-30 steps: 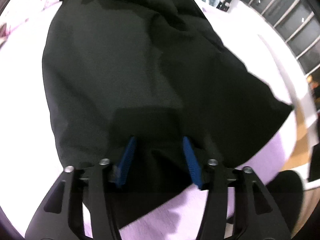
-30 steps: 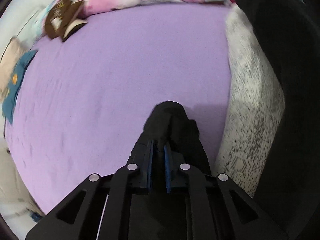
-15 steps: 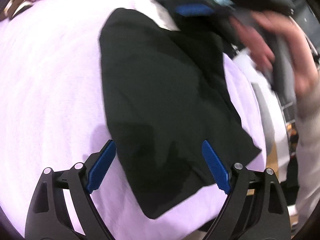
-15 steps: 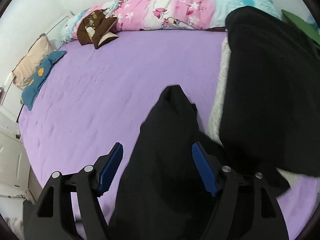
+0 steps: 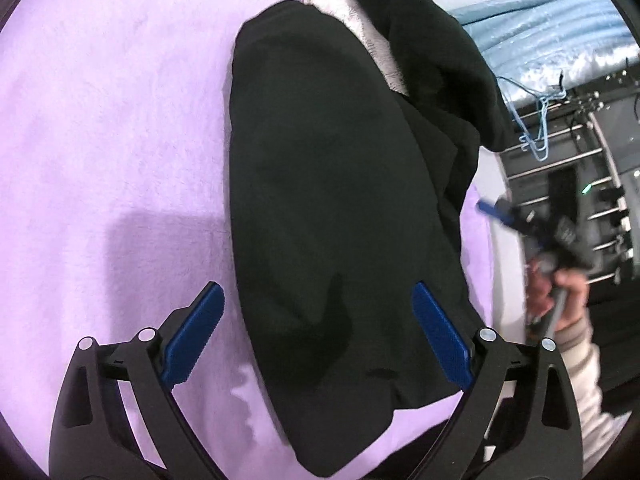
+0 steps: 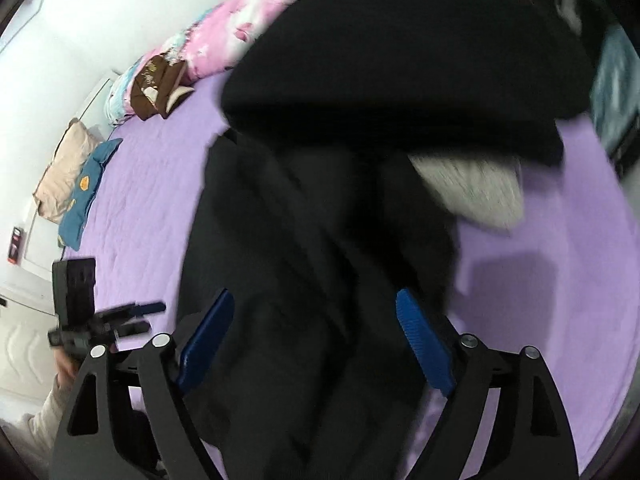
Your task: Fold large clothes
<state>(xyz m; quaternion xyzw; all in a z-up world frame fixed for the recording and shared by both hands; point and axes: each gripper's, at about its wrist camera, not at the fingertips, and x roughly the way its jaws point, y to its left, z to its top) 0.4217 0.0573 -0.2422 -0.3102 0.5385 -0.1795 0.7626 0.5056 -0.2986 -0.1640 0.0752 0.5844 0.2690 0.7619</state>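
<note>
A large black garment lies folded lengthwise on the purple bed sheet. It also fills the middle of the right wrist view. My left gripper is open and empty, held above the garment's near end. My right gripper is open and empty above the same garment. The right gripper also shows at the right edge of the left wrist view, and the left gripper at the left edge of the right wrist view.
A second black garment with pale fleece lining lies beside the far end, also in the right wrist view. A pink floral quilt, a brown item and pillows sit along the far bed edge. A rack with hangers stands at right.
Both grippers have opened and let go of the black garment, then pulled back from it. The garment now lies flat on the sheet.
</note>
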